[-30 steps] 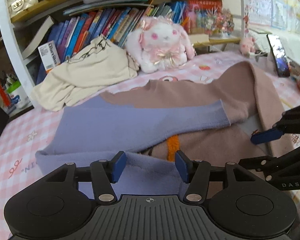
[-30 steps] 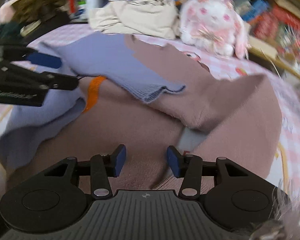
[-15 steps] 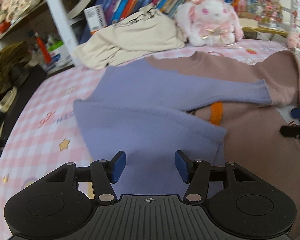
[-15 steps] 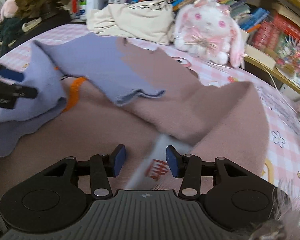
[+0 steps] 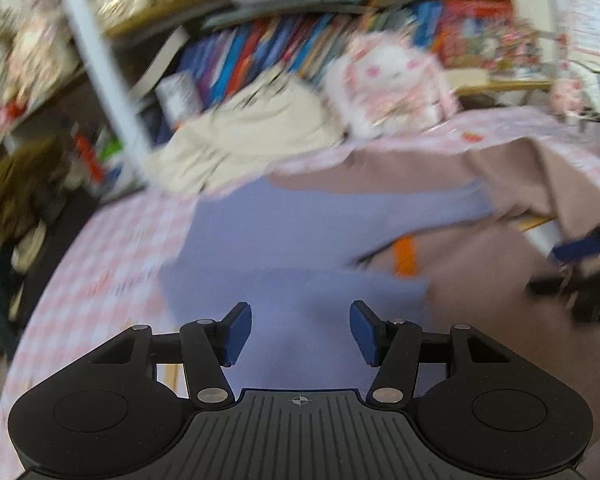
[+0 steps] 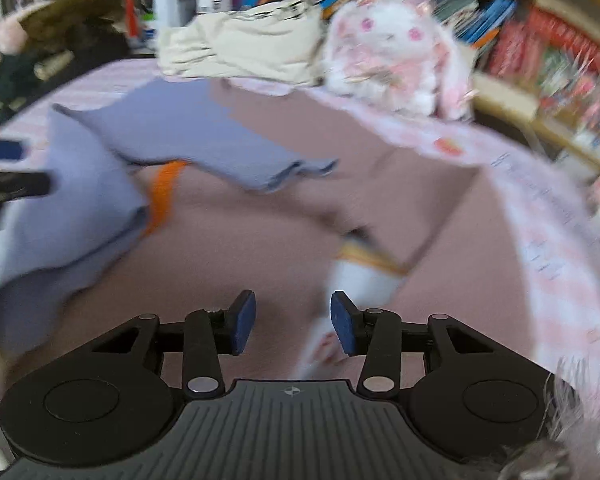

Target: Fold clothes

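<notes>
- Sweater (image 5: 284, 240), lavender and dusty-pink, spread on the pink checked bedcover (image 5: 112, 248), 1 lavender sleeve (image 6: 236, 152) folded across the pink body.
- Left gripper (image 5: 300, 332) over the lavender part, jaws apart, nothing pinched between the 2 blue pads.
- Right gripper (image 6: 293, 326) above the pink part beside a white tag (image 6: 360, 280), jaws apart, holding nothing.
- Beyond: cream garment (image 5: 252, 128), white plush rabbit (image 6: 388, 48), bookshelf (image 5: 284, 40).
</notes>
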Motion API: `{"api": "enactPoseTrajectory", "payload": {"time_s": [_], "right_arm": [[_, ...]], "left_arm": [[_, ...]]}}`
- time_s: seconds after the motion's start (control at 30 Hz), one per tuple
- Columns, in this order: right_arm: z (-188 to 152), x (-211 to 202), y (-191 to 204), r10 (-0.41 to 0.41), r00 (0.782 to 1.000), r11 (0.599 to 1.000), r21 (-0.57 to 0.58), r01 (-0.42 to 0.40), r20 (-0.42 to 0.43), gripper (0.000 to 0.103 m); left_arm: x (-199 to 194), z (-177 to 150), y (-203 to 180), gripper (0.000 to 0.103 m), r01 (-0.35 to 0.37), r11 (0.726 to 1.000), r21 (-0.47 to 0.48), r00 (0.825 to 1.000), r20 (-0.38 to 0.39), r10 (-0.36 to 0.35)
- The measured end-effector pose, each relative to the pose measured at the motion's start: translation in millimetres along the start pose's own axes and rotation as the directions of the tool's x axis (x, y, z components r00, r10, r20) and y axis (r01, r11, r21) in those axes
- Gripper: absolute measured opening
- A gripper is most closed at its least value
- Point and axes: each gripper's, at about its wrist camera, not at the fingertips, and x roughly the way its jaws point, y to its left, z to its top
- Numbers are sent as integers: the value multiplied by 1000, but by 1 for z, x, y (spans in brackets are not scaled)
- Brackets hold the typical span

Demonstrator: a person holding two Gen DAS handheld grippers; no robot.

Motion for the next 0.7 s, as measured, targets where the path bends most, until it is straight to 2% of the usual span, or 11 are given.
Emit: {"api": "enactPoseTrajectory", "payload": {"time_s": [0.07,0.2,0.37,0.5,0.6,0.63,0.67,0.7], "right_arm": [[-4,-5,10,23,1000,998,-63,-23,1,41],[-10,-10,12,64,998,994,-92,-64,-4,44],[-16,-11,8,86,996,993,-83,-85,8,44],[-17,-14,8,103,995,991,-86,-104,-14,44],[-20,-17,9,115,993,989,-93,-117,-17,45],[-22,-17,8,118,993,989,-91,-118,-13,45],[-23,-18,8,119,993,989,-89,-120,-8,45],[-23,-17,8,120,993,989,-89,-120,-5,45]], "left_arm": [[2,14,-12,55,33,998,54,999,31,-35],[11,38,-40,55,104,983,149,992,55,-113],[28,52,-88,55,176,942,287,978,56,-200],[47,50,-117,55,172,908,381,982,2,-187],[52,47,-123,54,170,901,400,984,-19,-177],[54,46,-123,43,155,903,400,987,-16,-163],[55,47,-121,20,146,909,391,988,-11,-154],[55,49,-117,12,145,917,370,988,-12,-152]]}}
